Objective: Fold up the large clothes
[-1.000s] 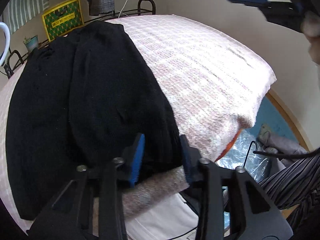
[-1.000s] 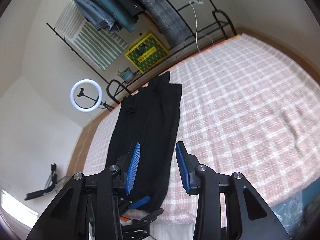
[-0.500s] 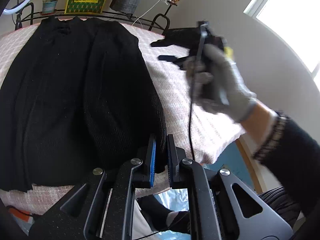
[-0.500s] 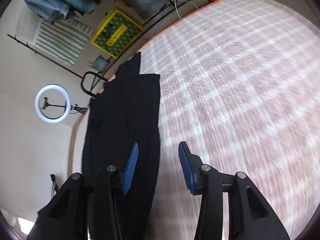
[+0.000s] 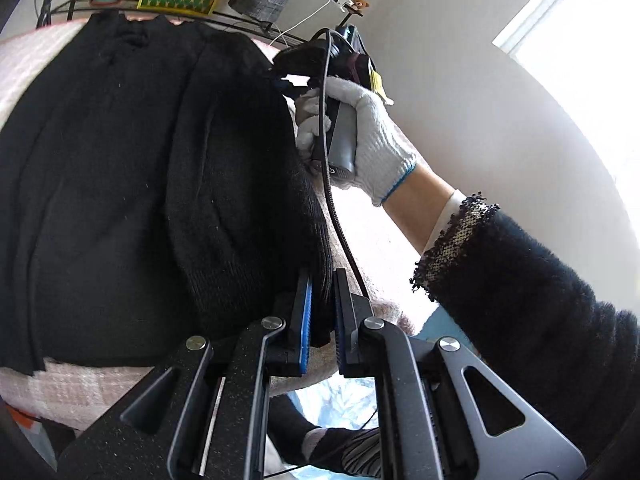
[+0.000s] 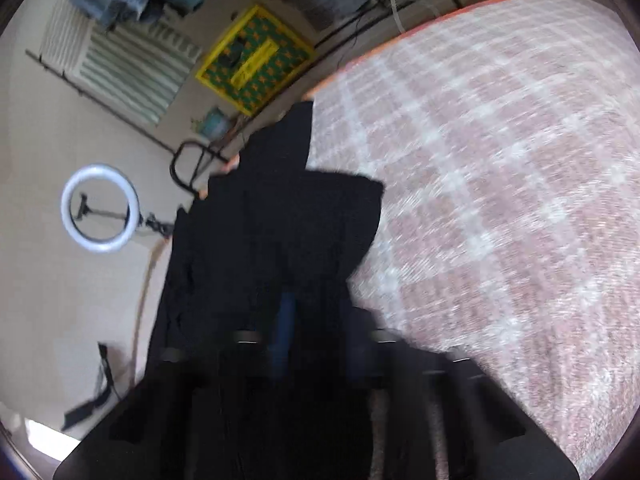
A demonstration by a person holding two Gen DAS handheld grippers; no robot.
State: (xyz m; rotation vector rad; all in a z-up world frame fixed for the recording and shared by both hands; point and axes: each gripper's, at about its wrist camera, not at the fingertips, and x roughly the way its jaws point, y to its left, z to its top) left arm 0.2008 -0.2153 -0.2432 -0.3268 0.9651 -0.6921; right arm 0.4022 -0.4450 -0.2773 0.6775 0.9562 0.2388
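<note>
Nearest in the left wrist view: the left gripper (image 5: 320,312), black-framed with blue pads, clamping its jaws on the folded near hem of the black knitted garment (image 5: 152,184). Lying lengthwise on the pink-and-white checked bed cover (image 5: 24,64), that garment, its neckline pointing toward the far rail.

Beyond the hem, at the garment's right edge: a hand in a white knit glove (image 5: 360,136), with a fuzzy black sleeve (image 5: 520,312) behind it, gripping the right gripper (image 5: 288,80) and trailing a black cable (image 5: 340,224).

In the blurred right wrist view: right gripper jaws closing, dark cloth lying between the fingers; whether the pads are pressing yet, impossible to tell.

Farther back: a green-and-yellow patterned panel (image 6: 256,60) leaning against the wall, and a white ring light (image 6: 100,208) standing off the bed's left side.
</note>
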